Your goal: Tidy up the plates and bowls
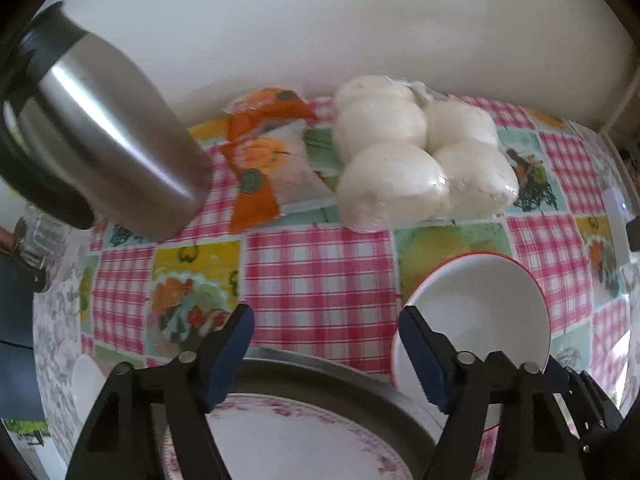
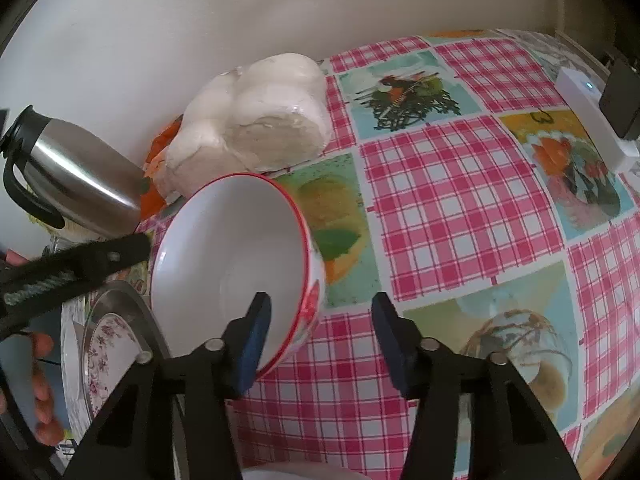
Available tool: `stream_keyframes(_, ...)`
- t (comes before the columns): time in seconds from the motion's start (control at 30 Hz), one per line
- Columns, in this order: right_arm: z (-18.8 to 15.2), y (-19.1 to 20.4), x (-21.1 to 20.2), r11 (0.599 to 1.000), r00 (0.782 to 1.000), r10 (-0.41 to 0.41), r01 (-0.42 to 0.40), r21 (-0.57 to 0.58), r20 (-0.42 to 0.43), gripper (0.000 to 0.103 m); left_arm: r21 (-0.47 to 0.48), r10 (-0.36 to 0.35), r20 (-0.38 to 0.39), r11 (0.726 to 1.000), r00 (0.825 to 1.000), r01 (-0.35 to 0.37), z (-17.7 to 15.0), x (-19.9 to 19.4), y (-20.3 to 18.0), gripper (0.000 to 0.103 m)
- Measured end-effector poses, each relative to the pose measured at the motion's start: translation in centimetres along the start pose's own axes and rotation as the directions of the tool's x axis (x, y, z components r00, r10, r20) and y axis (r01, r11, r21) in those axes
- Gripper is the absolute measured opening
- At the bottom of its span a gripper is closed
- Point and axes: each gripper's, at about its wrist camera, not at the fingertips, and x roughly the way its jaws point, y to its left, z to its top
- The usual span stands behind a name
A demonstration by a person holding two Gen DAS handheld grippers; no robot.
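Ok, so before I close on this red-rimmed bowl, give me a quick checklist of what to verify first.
1. Bowl rim sits between the right gripper jaws: ok, one finger inside, one outside.
2. Both pads touch the bowl wall: not ok, the outer pad stands apart from it.
3. Bowl sits level: not ok, it is tilted.
4. Bowl is empty: ok.
5. Left gripper is free: ok, jaws open with nothing between them, above the floral plate on the metal tray.
6. What the bowl's underside rests on: cannot tell.
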Motion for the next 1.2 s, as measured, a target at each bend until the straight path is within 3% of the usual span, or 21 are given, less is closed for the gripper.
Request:
stream_keyframes(0.1, 0.0, 0.2, -0.1, 1.0, 1.0, 0.015, -0.015, -0.004, 0.004, 0.04, 0.012, -0.022, -0.019, 1.0, 1.0, 0.022, -0.1, 0.6, -0.7, 0.066)
stream_keyframes(0.23, 0.0, 0.2, -0.2, 1.0, 1.0, 0.025, -0.025, -0.008, 0.011, 0.034, 0.044, -0.033, -0.041, 0.998, 0.999, 0.035, -0.3, 1.4, -1.9, 0.05)
stream_keyframes(0.3, 0.1, 0.1, -0.3, 1.0, 0.999, 0.025, -0.025, -0.011, 0.02, 0.033, 0.063, -0.039, -0.048, 0.997, 0.998, 0.042, -0.5, 1.7, -2.6, 0.047)
stream_keyframes(0.8, 0.7, -4.6, -2.5, 0.997, 0.996, -0.044, 0.04, 0.06, 0.077, 0.033, 0.111, -0.137, -0.101, 0.983, 0.985, 0.148, -1.7, 2.7, -6.5, 0.03)
stream_keyframes(1.1, -0.2, -5.7, -0.3, 0.996, 1.0, 0.02, -0.02, 0.088, 0.005, 0.033, 0.125, -0.144, -0.116, 0.979, 0.983, 0.159, -2.6, 3.5, -9.1, 0.022)
stream_keyframes(1.2, -0.4, -5.6, 0.1, 0.993, 0.998, 0.068, -0.067, 0.095, -0.008, 0.028, 0.122, -0.152, -0.113, 0.979, 0.982, 0.166, -3.2, 3.4, -9.7, 0.019)
